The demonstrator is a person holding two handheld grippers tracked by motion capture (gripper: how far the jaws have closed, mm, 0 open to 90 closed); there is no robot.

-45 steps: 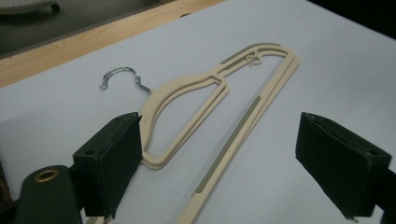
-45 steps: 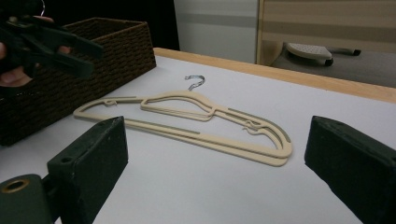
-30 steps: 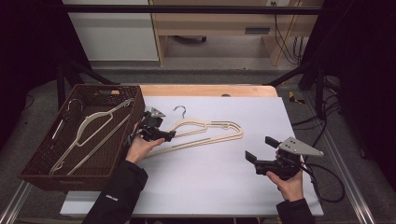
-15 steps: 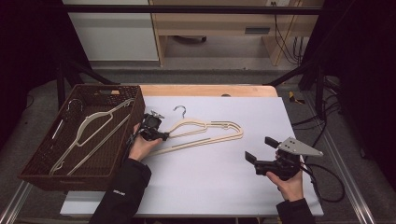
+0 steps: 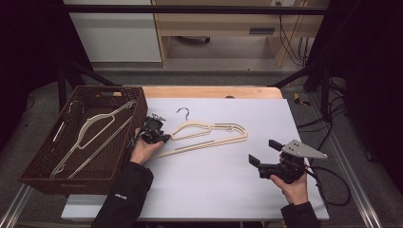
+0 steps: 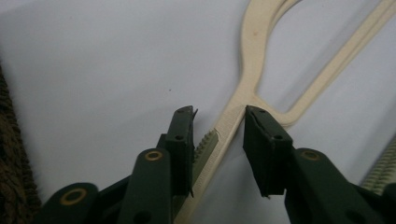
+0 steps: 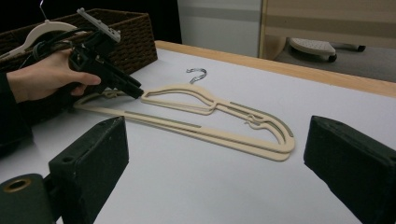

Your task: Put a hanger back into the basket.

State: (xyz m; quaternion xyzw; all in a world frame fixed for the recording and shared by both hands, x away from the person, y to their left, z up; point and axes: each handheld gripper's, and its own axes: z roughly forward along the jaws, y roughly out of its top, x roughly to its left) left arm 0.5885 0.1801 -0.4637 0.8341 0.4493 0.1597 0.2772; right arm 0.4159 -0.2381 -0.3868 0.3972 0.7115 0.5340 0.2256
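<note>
The left gripper [image 6: 218, 122] has been closing its jaws around the cream hanger [image 5: 209, 135] (a gap remains on both sides). The right gripper [image 5: 266, 152] rests wide open, well apart.

Left gripper [image 5: 159, 135] lowered onto hanger [image 5: 209, 135], fingers [image 6: 184, 140] closing around its arm

Surface [image 5: 228, 190]: white sheet over a wooden top, black metal frame. Behind it: grey floor [image 5: 214, 78], white cabinet [image 5: 114, 33], light wooden desk [image 5: 223, 23], cables [image 5: 290, 33] hanging down. Both sides of the room dark.
</note>
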